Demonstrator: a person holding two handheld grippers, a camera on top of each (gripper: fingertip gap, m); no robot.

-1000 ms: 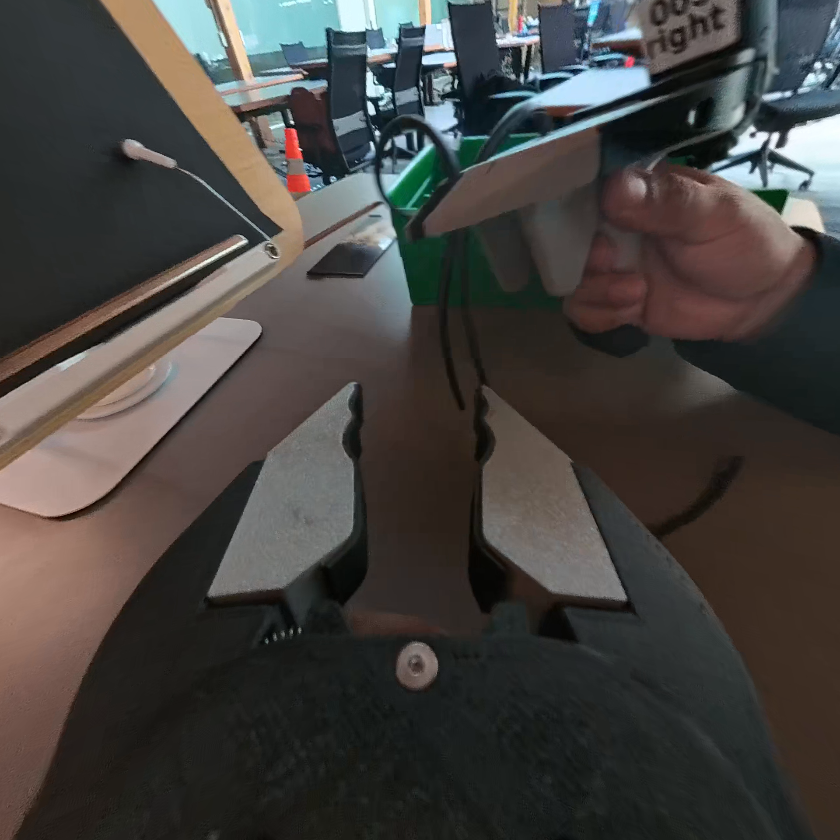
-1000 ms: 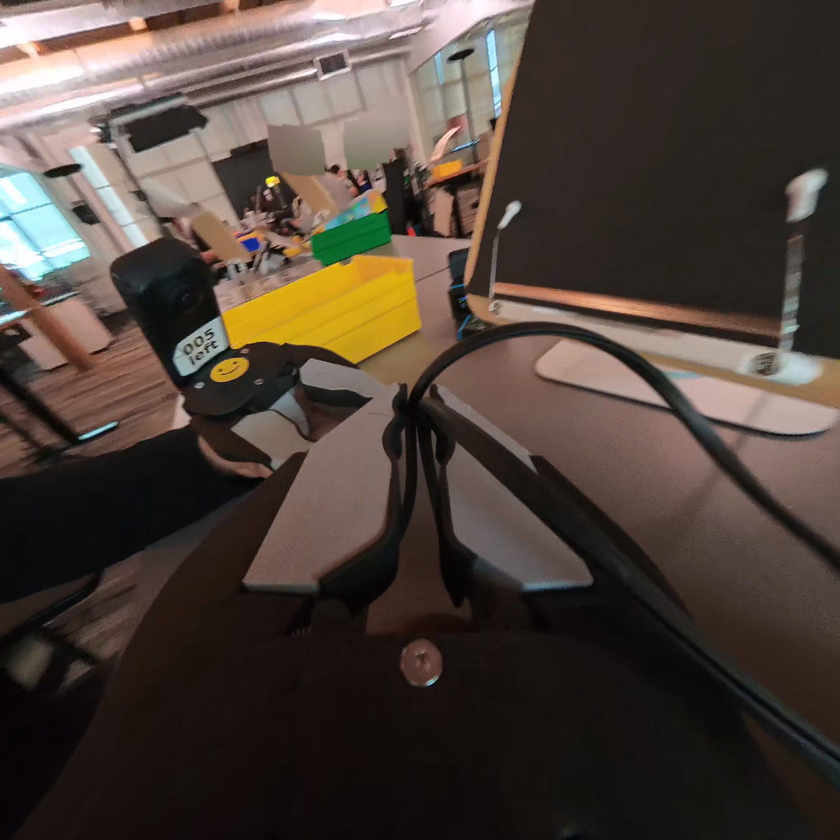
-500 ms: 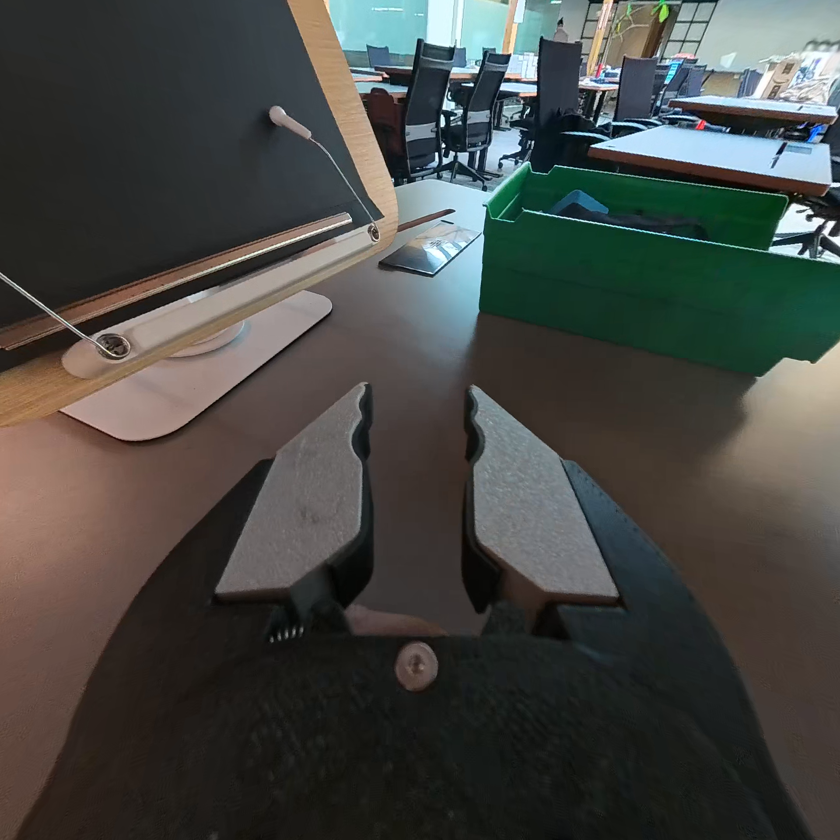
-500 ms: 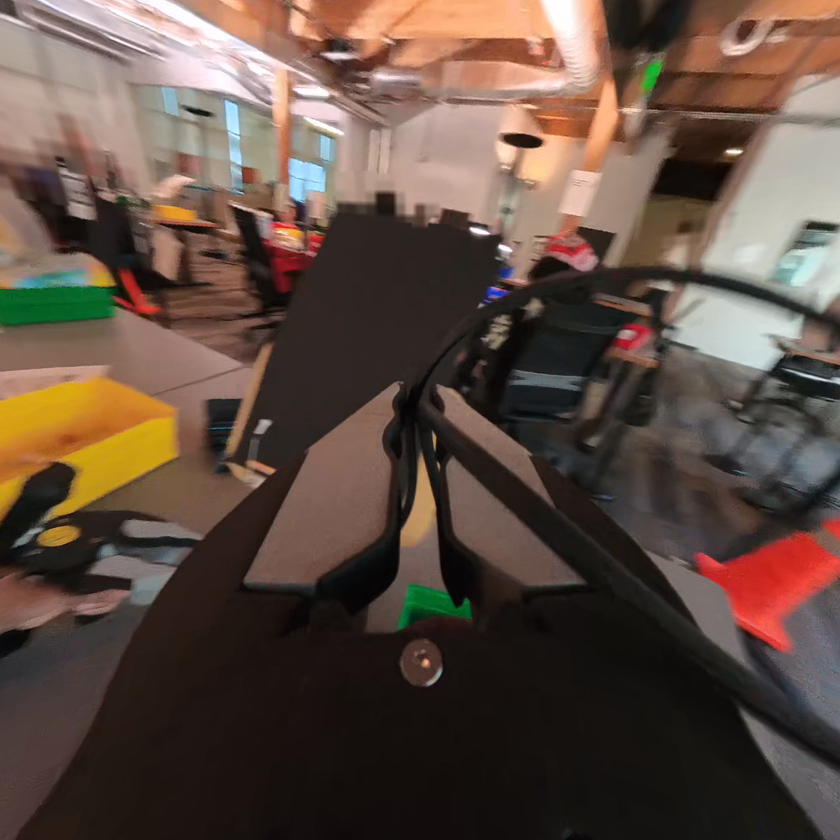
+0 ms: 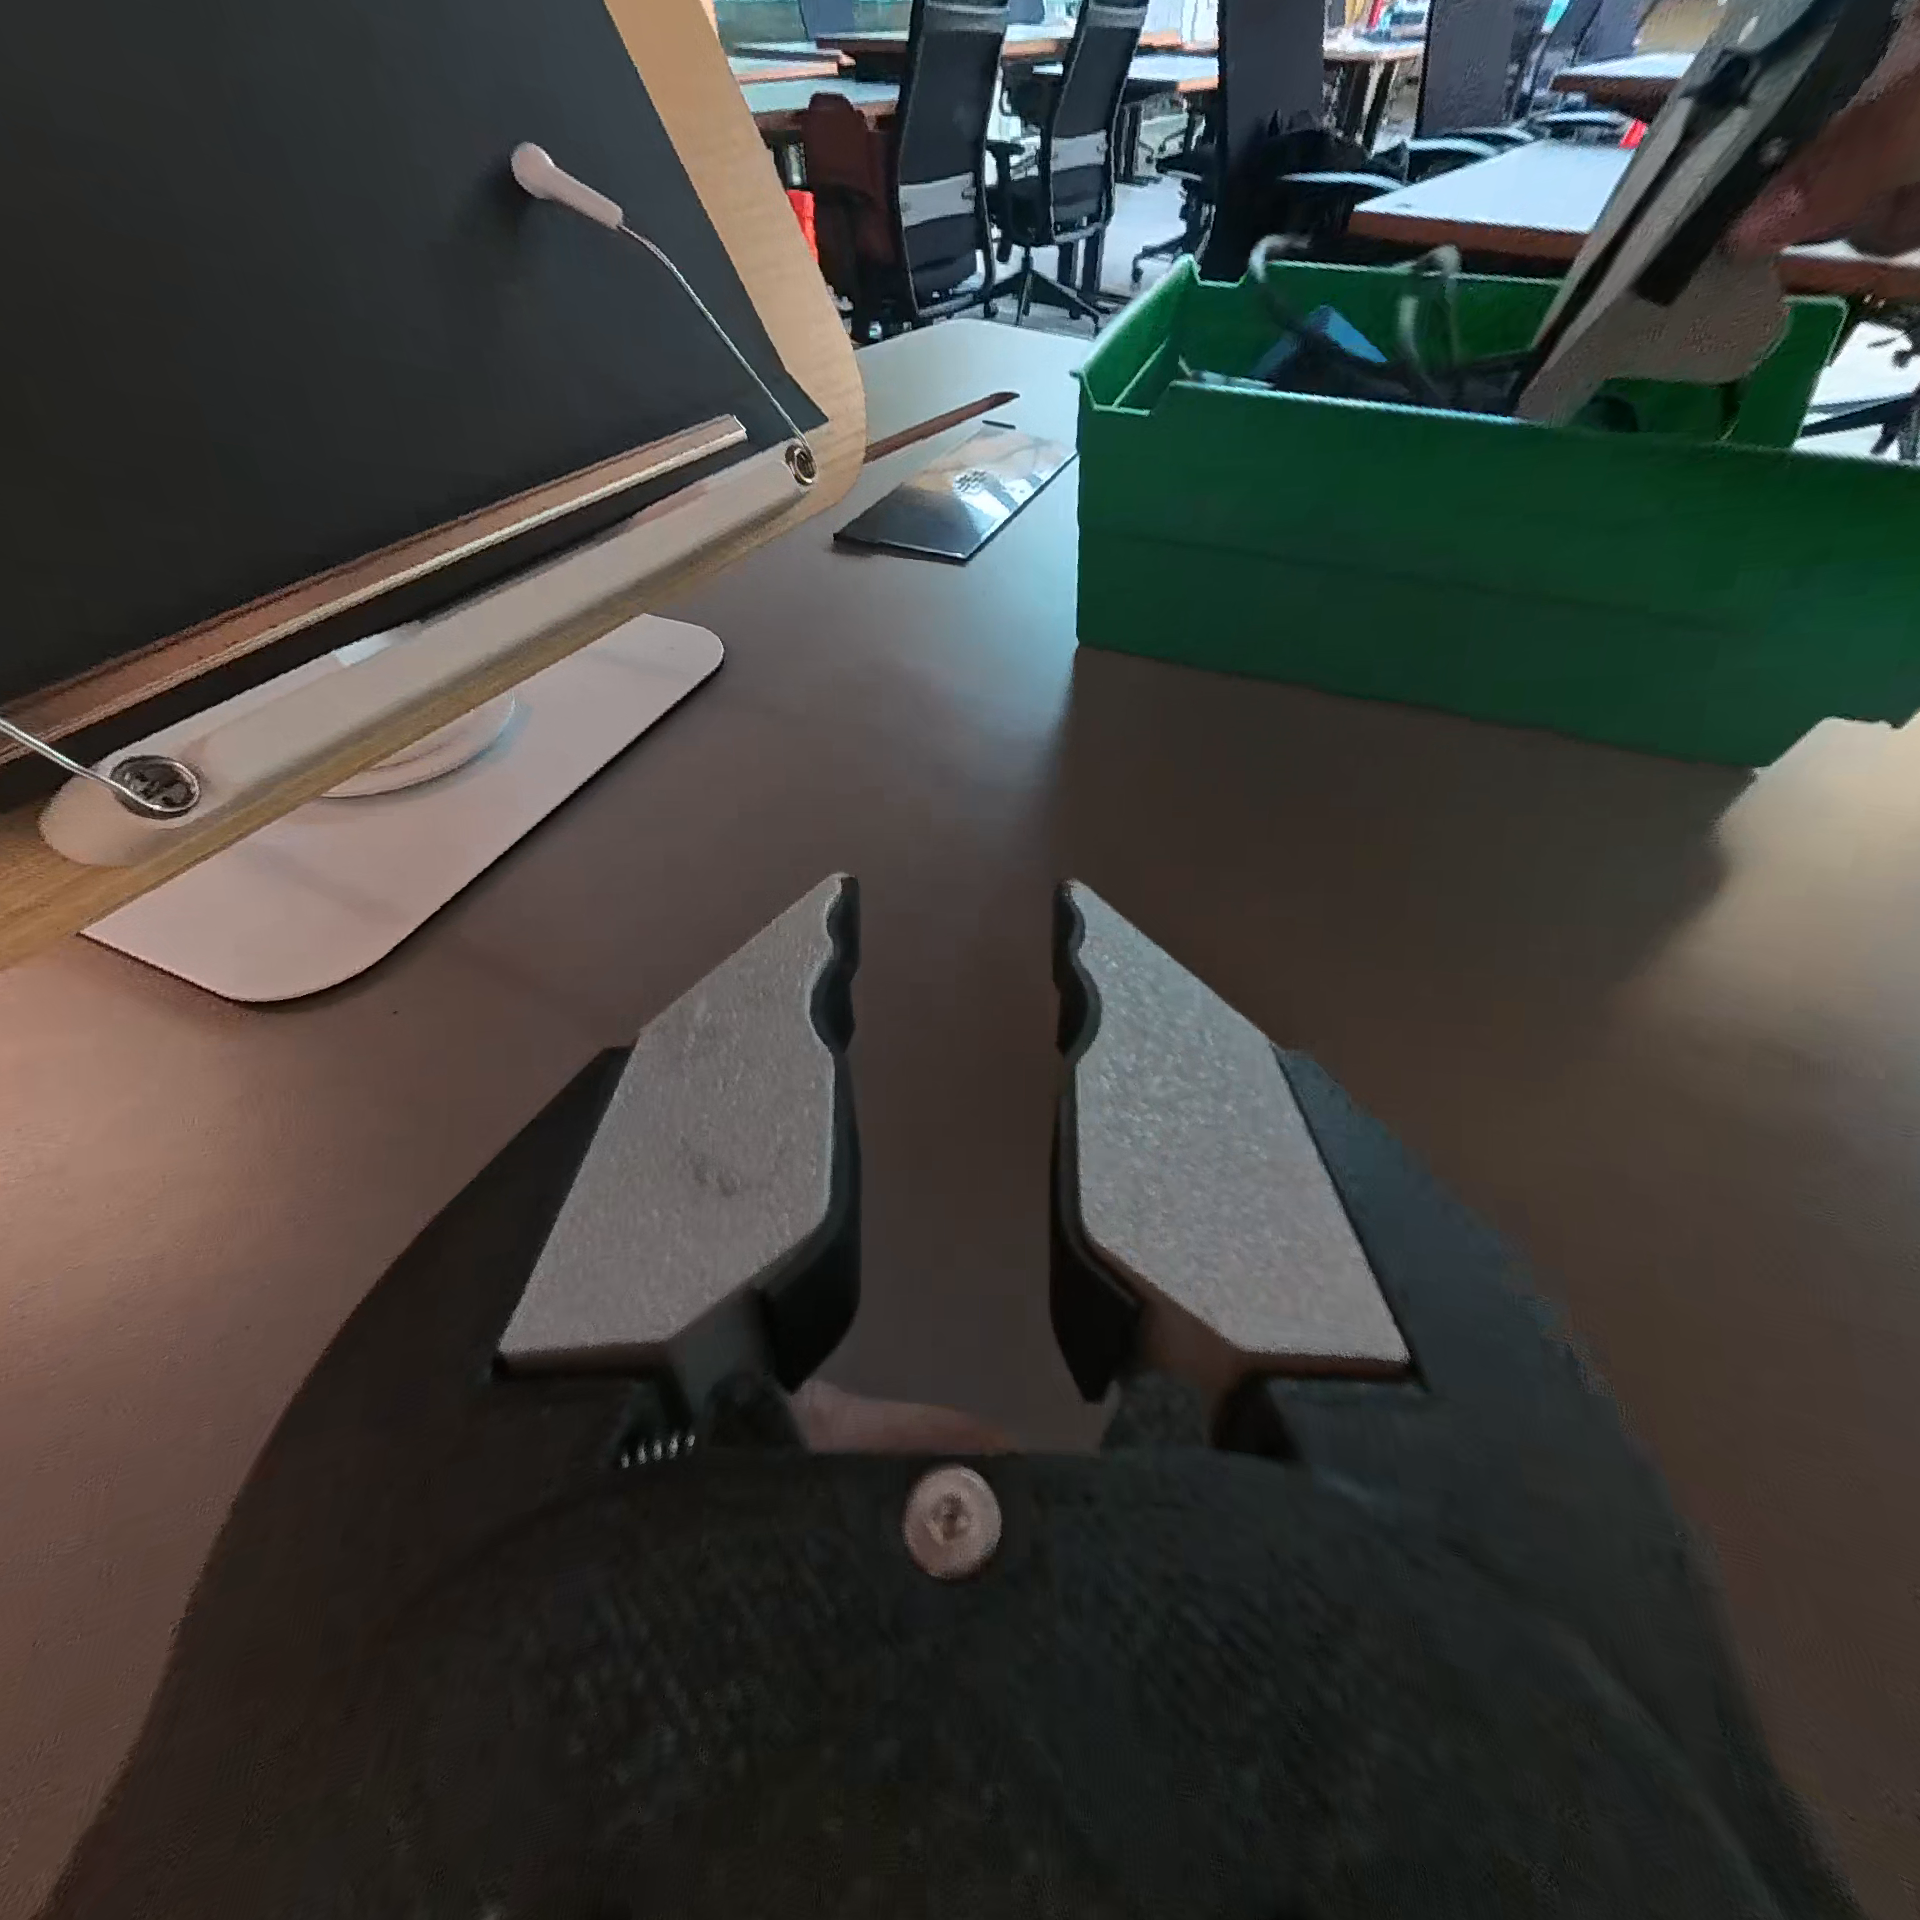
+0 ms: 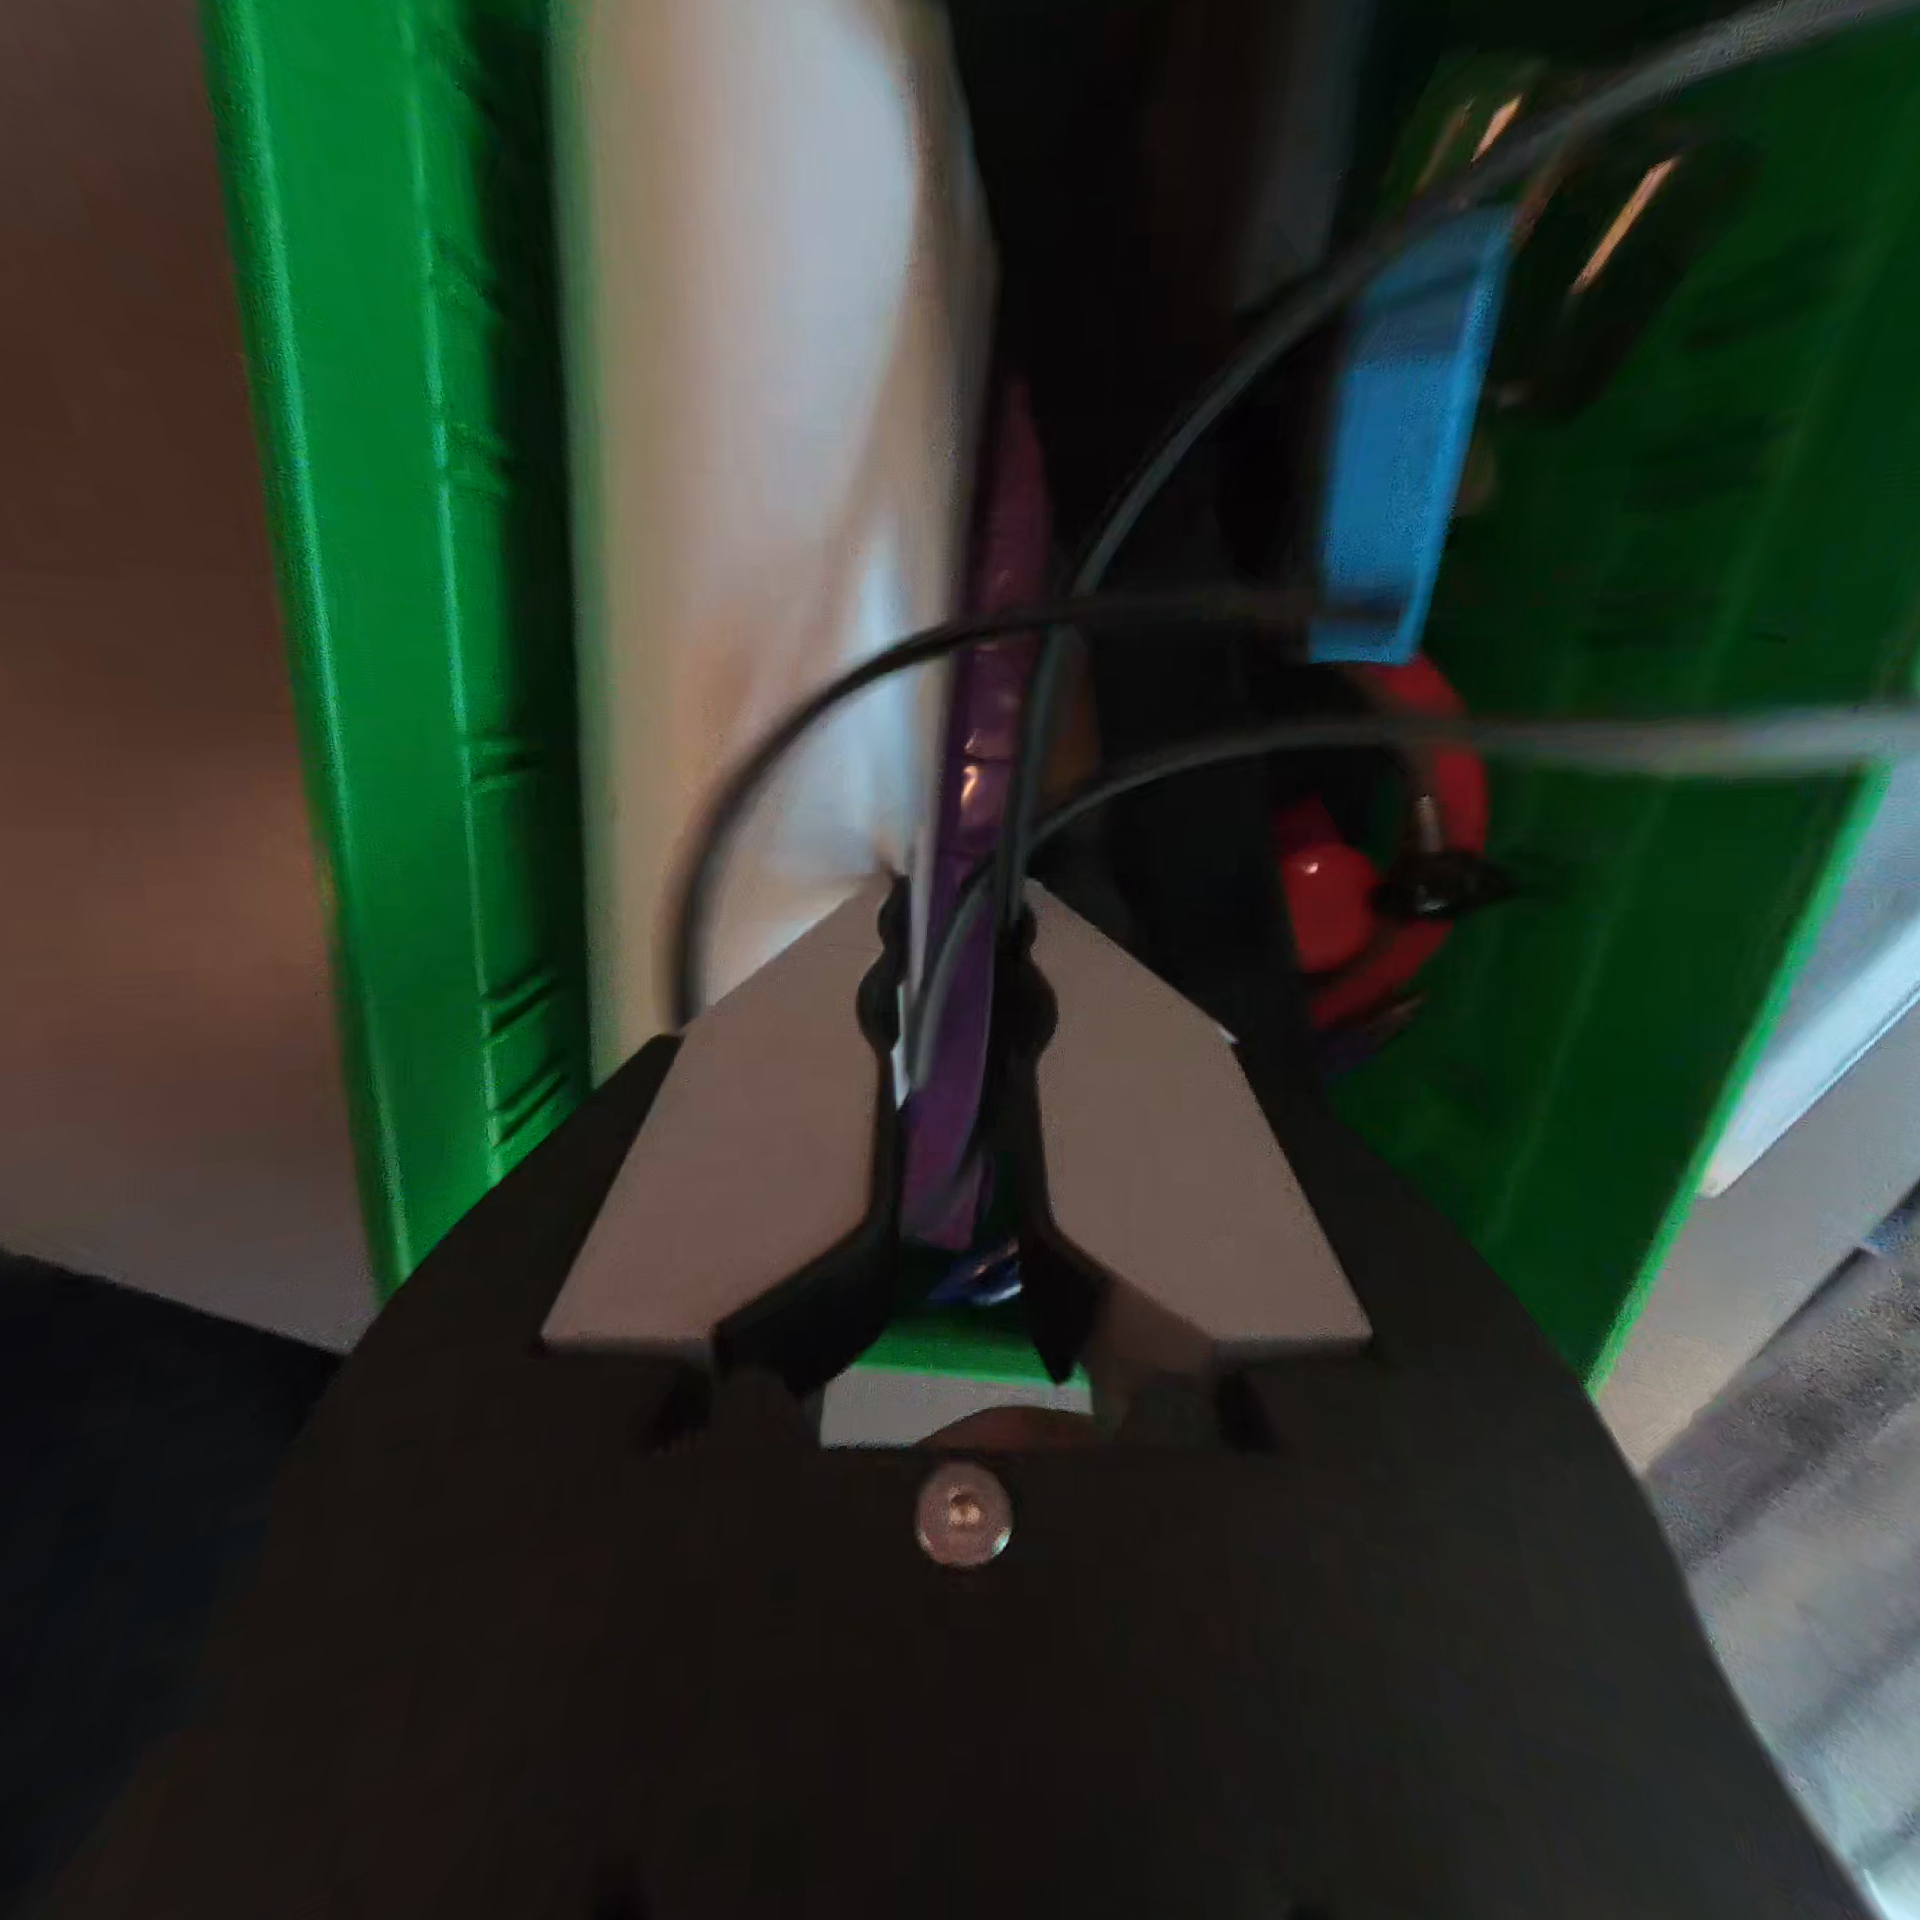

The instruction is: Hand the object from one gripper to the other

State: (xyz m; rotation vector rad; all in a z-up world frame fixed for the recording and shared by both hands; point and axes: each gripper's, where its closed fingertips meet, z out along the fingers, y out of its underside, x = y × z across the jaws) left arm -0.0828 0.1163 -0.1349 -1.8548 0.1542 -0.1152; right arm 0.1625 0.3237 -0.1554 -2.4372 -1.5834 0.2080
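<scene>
My left gripper (image 5: 956, 894) is open and empty, low over the brown table (image 5: 1351, 987). My right gripper (image 6: 956, 904) points down into the green bin (image 6: 395, 623). Its jaws stand a little apart. A thin black cable (image 6: 942, 977) runs through the gap and loops out above the fingertips, and the pads do not press on it. A purple packet (image 6: 997, 644) in the bin shows through the gap. In the left wrist view the right gripper (image 5: 1558, 384) hangs over the bin (image 5: 1403, 561) at the upper right, with the blurred cable (image 5: 1260, 272) looping at the bin's rim.
The bin also holds a white thing (image 6: 748, 416), a blue thing (image 6: 1403, 416) and a red thing (image 6: 1340, 894). A black board on a wooden stand (image 5: 312, 312) with a white base (image 5: 416, 831) stands at the left. A black card (image 5: 956, 499) lies on the table. Office chairs and desks stand behind. My hands' fingertips stand some 35 centimeters from each other.
My right gripper swung away from the left one, over to the green bin, and tipped down into it. Its pads, shut on the cable before, have parted. My left gripper's jaws narrowed a little.
</scene>
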